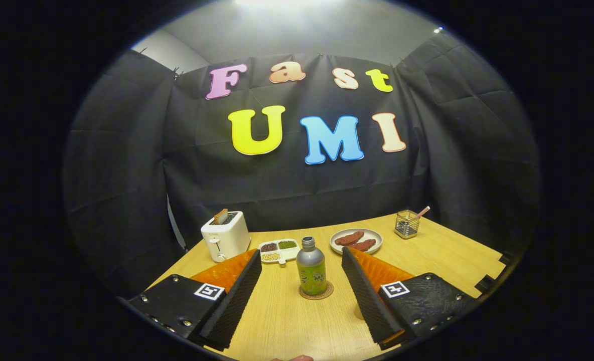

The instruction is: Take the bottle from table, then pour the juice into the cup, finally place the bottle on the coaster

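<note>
Bottle point(311, 269) upright on coaster point(316, 293), cap up, jaws released either side, prob. not touching

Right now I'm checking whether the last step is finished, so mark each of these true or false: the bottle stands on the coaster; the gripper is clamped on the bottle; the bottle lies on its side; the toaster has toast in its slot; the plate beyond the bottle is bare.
1. The bottle stands on the coaster. True.
2. The gripper is clamped on the bottle. False: its fingers are spread wide, with the bottle between them untouched.
3. The bottle lies on its side. False: it is upright with its cap on.
4. The toaster has toast in its slot. True.
5. The plate beyond the bottle is bare. False: two reddish-brown pieces of food lie on it.
</note>
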Demonstrator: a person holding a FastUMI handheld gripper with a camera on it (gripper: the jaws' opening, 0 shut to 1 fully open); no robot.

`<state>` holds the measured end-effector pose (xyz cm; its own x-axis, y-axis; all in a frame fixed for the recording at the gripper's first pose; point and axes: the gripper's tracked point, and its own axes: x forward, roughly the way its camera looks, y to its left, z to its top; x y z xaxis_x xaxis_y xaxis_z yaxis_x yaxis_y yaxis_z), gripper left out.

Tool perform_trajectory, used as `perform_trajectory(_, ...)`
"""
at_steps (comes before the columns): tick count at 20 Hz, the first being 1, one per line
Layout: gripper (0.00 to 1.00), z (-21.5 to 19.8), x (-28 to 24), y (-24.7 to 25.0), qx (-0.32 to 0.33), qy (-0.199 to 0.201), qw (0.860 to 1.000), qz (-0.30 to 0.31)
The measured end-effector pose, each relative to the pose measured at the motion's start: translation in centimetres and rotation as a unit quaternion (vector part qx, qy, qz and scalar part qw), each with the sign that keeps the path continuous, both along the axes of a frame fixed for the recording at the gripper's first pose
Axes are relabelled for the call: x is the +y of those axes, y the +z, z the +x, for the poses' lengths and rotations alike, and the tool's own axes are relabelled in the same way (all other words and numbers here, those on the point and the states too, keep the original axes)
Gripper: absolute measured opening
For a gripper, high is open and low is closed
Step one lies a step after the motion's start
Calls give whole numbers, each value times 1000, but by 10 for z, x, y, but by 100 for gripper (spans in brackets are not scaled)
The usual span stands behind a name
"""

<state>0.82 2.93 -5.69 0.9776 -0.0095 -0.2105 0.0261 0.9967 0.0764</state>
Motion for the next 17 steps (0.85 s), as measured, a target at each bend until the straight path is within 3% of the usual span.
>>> perform_trajectory(17, 98, 1, -3, 23, -23, 2, 1000, 1)
